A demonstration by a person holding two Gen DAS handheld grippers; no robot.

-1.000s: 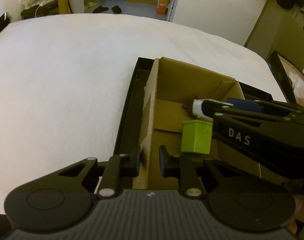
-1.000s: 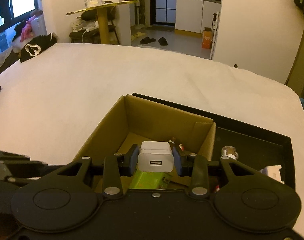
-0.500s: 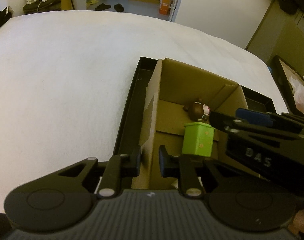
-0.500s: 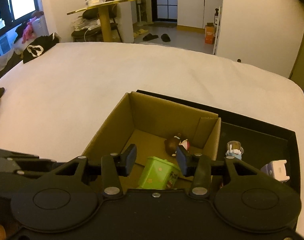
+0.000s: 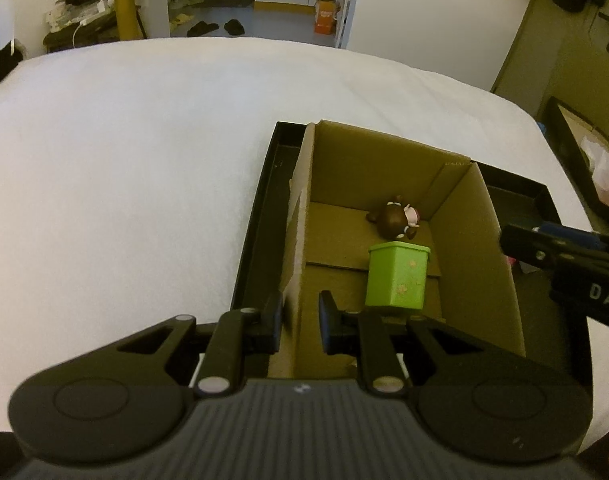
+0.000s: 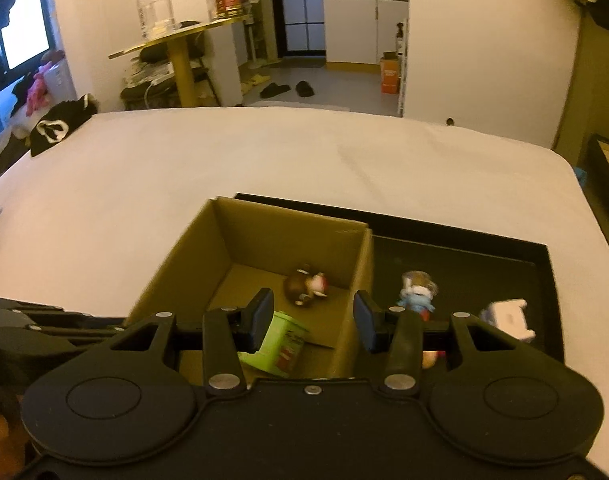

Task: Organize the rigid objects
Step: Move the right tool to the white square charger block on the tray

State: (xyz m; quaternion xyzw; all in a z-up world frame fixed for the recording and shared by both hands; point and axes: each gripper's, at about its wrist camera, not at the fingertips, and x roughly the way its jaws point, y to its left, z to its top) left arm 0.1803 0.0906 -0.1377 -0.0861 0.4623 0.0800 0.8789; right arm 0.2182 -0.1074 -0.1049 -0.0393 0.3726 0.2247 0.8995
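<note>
An open cardboard box point(image 5: 468, 236) stands in the left part of a black tray point(image 5: 256, 220) on a white bed. Inside the box lie a small green bin point(image 5: 398, 276) and a brown figurine point(image 5: 394, 220). My left gripper point(image 5: 300, 322) is shut on the box's left wall. My right gripper point(image 6: 312, 320) hangs open above the box's point(image 6: 288, 236) right wall with nothing between its fingers. The green bin point(image 6: 278, 344) and the brown figurine point(image 6: 306, 288) show below it. From the left wrist view the right gripper point(image 5: 544, 240) enters at the right edge.
In the tray's point(image 6: 464, 264) right part stand a blue figurine point(image 6: 416, 296) and a white plug-like object point(image 6: 504, 316). The white bed point(image 5: 124, 180) spreads left and beyond. A black cloth point(image 6: 60, 126) lies at its far left corner.
My right gripper opened and let go of the white charger, which is out of sight now. It drew back to the right, off the box's middle. The left gripper kept its hold.
</note>
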